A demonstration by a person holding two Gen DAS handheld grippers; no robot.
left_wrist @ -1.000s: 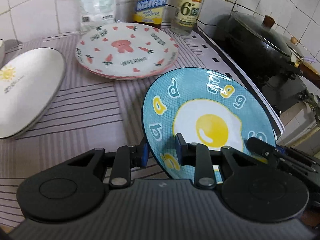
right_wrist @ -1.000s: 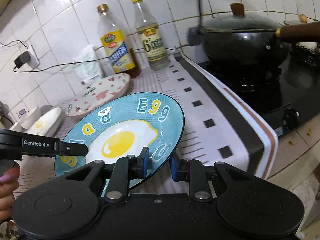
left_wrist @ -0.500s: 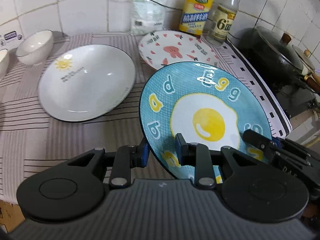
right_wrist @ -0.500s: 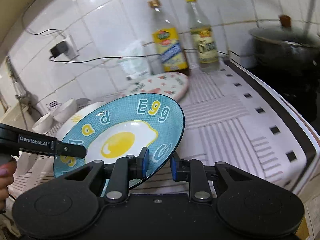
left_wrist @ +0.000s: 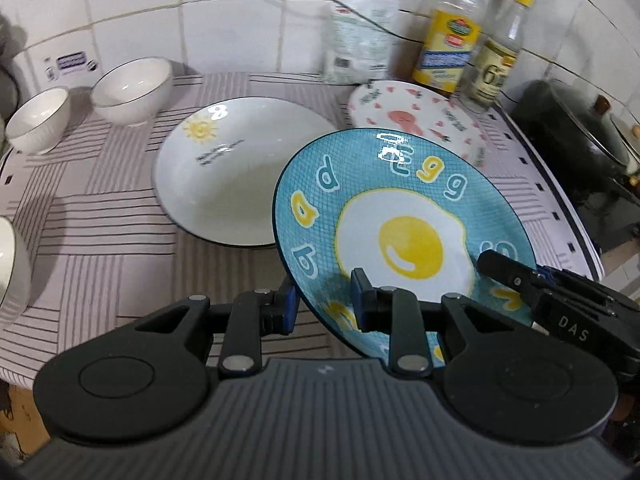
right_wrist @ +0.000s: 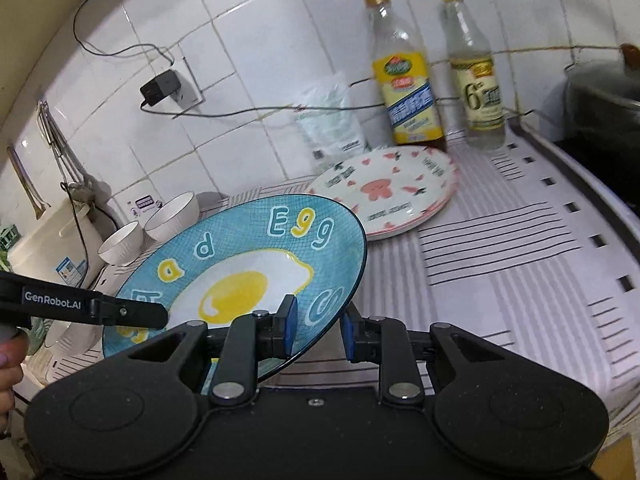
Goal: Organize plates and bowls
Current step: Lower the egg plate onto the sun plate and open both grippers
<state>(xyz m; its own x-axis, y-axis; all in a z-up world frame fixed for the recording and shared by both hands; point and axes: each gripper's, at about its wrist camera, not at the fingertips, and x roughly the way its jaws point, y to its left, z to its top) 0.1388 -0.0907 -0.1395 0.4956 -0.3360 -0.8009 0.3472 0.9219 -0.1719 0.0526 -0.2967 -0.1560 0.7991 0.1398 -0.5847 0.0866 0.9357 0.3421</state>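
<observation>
Over the last second I have carried the blue egg plate (left_wrist: pixel 404 216) leftward along the counter and a little upward, away from the stove end. A second ago the pink plate (left_wrist: pixel 420 124) filled the view ahead; now it sits behind and to the right, and the white sun plate (left_wrist: pixel 236 168) lies straight ahead of the blue one. I take that to mean I am near the place where this plate gets stacked, most likely on the white one.

From the left: two white bowls (left_wrist: pixel 132 84) stand at the back by the tiled wall, with the edge of a third bowl (left_wrist: pixel 12 264) at the near left. Next comes the white sun plate, flat on the striped cloth (left_wrist: pixel 100 216). The blue plate is off the cloth, tilted with its left side high and its far rim overlapping the white plate's near right edge in the left camera's view. Behind it is the pink plate, then two bottles (left_wrist: pixel 452 40) against the wall, and a dark pot (left_wrist: pixel 568 128) at the far right.

My left gripper (left_wrist: pixel 322 306) is clamped on the near left rim of the blue plate, one pad under it and one on its face, pointing steeply down. My right gripper (right_wrist: pixel 316 326) pinches the near right rim the same way, angled less steeply. Both grips have stayed firm through the move, and my left hand (right_wrist: pixel 8 364) shows at the edge of the right camera's view.
</observation>
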